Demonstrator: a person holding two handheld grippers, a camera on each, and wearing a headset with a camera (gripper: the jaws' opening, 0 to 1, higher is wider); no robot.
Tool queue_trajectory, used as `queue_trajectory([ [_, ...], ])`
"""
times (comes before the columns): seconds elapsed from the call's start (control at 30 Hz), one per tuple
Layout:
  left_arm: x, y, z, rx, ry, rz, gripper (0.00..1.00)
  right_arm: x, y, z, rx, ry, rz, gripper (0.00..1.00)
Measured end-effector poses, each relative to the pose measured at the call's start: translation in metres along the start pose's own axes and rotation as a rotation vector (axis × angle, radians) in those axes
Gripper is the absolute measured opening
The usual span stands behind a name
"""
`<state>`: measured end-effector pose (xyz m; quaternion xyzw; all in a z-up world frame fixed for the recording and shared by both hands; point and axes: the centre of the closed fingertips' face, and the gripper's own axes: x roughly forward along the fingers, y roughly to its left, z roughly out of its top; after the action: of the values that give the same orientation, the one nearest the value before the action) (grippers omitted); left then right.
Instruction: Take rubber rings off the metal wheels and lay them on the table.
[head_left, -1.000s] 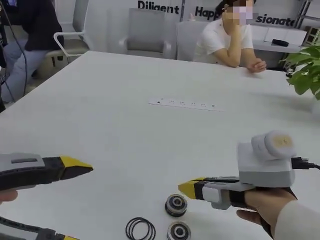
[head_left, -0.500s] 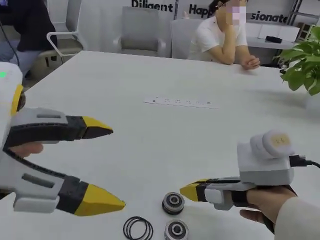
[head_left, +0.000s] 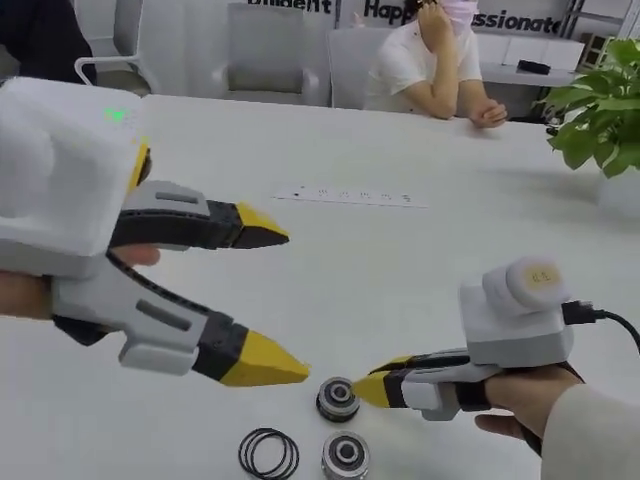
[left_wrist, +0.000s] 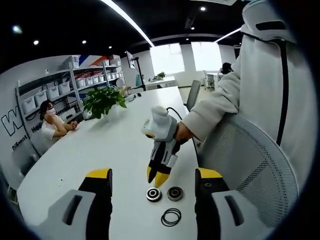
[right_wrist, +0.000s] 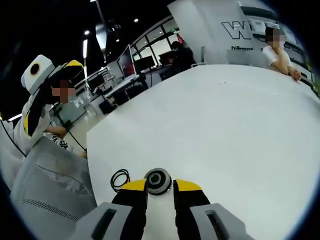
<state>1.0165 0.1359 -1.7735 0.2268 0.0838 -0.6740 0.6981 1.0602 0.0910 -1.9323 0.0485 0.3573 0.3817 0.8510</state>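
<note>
Wheels (left_wrist: 154, 194) near table edge (left_wrist: 186, 170) (rings (left_wrist: 171, 217) nearer)

Fig. 1. The farther metal wheel (head_left: 338, 398) and the nearer metal wheel (head_left: 345, 455) lie flat on the white table (head_left: 400, 270), close together but apart, and each shows me a bright hub inside a darker outer band. Just beside them I see the loose rubber rings (head_left: 268, 453), thin black loops lying flat and overlapping in one small cluster, their number unclear to me.
</note>
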Motion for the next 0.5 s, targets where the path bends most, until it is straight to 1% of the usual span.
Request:
queue_trajectory([
  [0.03,0.005,-0.001,0.003,0.006,-0.004,-0.002,0.64,0.001,0.0,-0.002,-0.007,0.009,0.001,0.2],
  [0.1,0.012,0.002,0.006,0.014,-0.004,-0.001,0.63,0.002,0.001,-0.005,-0.021,0.026,0.0,0.21],
  [0.23,0.025,0.013,0.007,0.023,-0.01,0.021,0.63,0.003,0.0,-0.009,-0.041,0.046,-0.003,0.22],
  [0.27,0.027,0.016,0.005,0.017,-0.013,0.024,0.63,0.004,0.0,-0.011,-0.044,0.051,-0.004,0.22],
  [0.3,0.03,0.017,0.005,0.013,-0.017,0.025,0.63,0.004,0.0,-0.012,-0.049,0.056,-0.005,0.22],
  [0.37,0.035,0.021,0.001,0.014,-0.02,0.026,0.62,0.005,-0.002,-0.015,-0.074,0.069,-0.014,0.22],
  [0.5,0.046,0.027,-0.012,0.007,-0.016,0.032,0.57,0.008,0.001,-0.019,-0.104,0.091,-0.009,0.21],
])
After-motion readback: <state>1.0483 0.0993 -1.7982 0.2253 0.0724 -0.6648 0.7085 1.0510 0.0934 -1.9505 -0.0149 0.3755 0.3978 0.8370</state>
